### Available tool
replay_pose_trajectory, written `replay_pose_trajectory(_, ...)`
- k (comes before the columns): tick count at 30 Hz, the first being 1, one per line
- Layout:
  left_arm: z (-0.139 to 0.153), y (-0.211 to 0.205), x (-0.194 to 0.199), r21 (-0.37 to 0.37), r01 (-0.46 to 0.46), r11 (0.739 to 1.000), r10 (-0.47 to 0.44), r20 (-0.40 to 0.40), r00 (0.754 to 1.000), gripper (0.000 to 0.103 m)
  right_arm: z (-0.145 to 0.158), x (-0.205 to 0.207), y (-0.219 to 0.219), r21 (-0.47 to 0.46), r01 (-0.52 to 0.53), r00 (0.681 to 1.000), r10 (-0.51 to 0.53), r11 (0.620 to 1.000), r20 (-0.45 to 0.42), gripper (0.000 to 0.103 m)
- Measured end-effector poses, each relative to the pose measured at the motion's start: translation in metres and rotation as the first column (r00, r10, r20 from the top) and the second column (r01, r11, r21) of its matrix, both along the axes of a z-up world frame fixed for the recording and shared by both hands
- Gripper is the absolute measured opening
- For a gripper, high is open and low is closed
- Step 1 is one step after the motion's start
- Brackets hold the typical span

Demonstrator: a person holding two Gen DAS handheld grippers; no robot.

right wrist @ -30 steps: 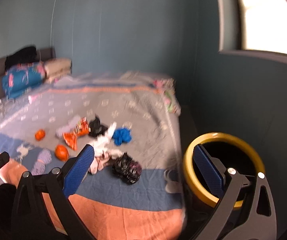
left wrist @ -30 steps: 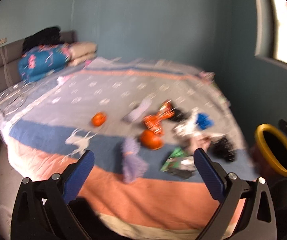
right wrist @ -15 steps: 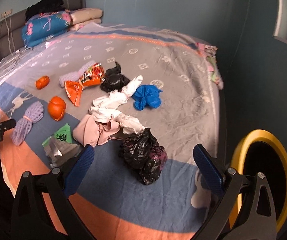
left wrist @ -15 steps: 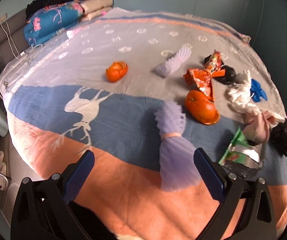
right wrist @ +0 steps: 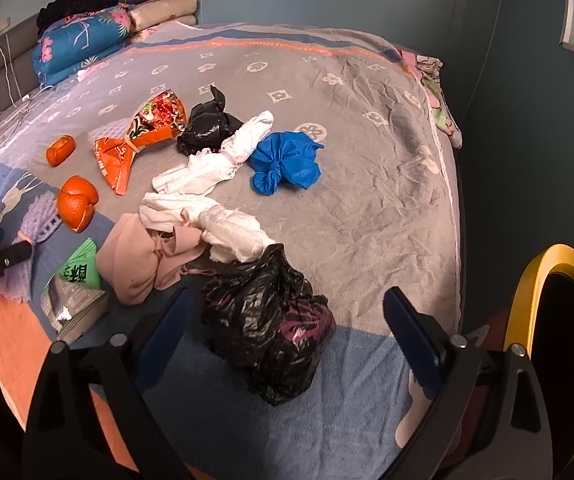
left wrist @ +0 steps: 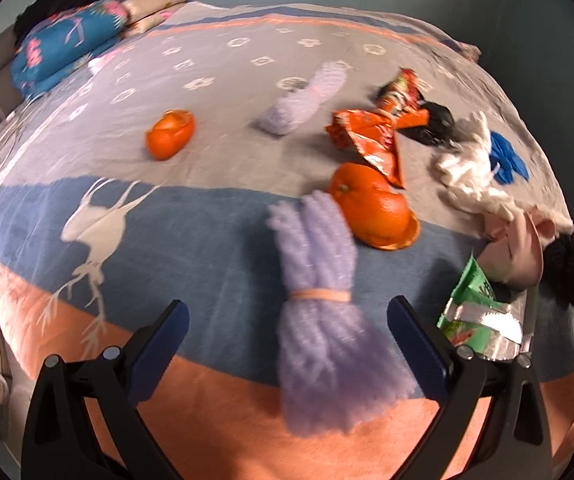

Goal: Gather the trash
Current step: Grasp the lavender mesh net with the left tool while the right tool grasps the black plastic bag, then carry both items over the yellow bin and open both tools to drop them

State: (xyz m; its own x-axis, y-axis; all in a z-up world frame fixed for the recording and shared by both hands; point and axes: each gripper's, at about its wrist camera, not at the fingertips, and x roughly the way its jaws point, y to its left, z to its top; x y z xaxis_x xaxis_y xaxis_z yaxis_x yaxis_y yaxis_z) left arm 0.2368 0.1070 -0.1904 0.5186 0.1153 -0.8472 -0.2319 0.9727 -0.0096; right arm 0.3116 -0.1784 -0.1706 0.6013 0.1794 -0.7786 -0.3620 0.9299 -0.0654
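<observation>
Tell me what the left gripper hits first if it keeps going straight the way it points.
Most likely the purple foam-net bundle, which lies between the open fingers of the left gripper. The orange peel lies just beyond it. Depth is hard to judge in the fisheye view.

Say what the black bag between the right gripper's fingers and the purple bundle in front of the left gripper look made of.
Black bag: apparently thin plastic film; it is glossy and creased. Purple bundle: looks like soft foam netting or yarn, matte and fuzzy, cinched by a band; blur leaves it open.

Bare grey blanket [right wrist: 367, 208] right of blue bag [right wrist: 287, 162]; trash clustered left.
</observation>
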Motion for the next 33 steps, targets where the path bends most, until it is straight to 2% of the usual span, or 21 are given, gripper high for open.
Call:
replay_pose_trajectory(2,-0.006,-0.004,0.005,0.004,0.009,1.000,-0.009,-0.016,1.000,0.095,-0.004,0.000,0.002,-0.008,0.000,1.000,0.000,1.000,-0.002,0.084)
replay_pose_trajectory(4,-0.010,-0.004,0.006,-0.024,0.019,1.000,-0.019,-0.022,1.000,0.078,-0.008,0.001,0.003,-0.010,0.001,1.000,-0.001,1.000,-0.009,0.071)
replay_pose_trajectory(8,-0.014,-0.007,0.006,-0.050,0.031,0.998,-0.033,-0.023,0.999,0.054,-0.020,0.004,0.003,-0.003,0.011,0.999,-0.011,1.000,-0.052,0.054)
replay_pose_trajectory(9,-0.014,-0.006,0.004,-0.058,0.033,0.998,-0.034,-0.013,0.999,0.045,-0.021,0.004,0.004,-0.003,0.006,0.998,-0.006,1.000,-0.056,0.047)
replay_pose_trajectory(10,-0.012,-0.006,0.002,-0.067,0.036,0.997,-0.037,-0.006,0.999,0.038,-0.019,0.002,0.004,0.004,0.006,0.999,-0.006,1.000,-0.042,0.045)
replay_pose_trajectory(15,0.006,-0.009,-0.011,-0.068,0.062,0.996,-0.058,0.058,0.997,0.032,0.000,-0.012,0.006,0.027,-0.020,1.000,0.020,0.999,-0.007,0.041)
replay_pose_trajectory(21,0.031,-0.008,-0.028,-0.097,0.087,0.992,-0.074,0.128,0.989,0.031,0.045,-0.038,-0.002,0.105,-0.015,1.000,0.014,0.994,0.012,0.041)
replay_pose_trajectory(26,0.056,-0.007,-0.045,-0.122,0.117,0.986,-0.090,0.209,0.974,0.031,0.084,-0.074,-0.019,0.187,0.009,0.999,-0.015,0.982,0.030,0.041)
replay_pose_trajectory(33,0.081,-0.019,-0.061,-0.087,0.164,0.983,-0.132,0.293,0.947,0.031,0.129,-0.115,-0.053,0.293,0.063,0.995,-0.083,0.954,0.056,0.041)
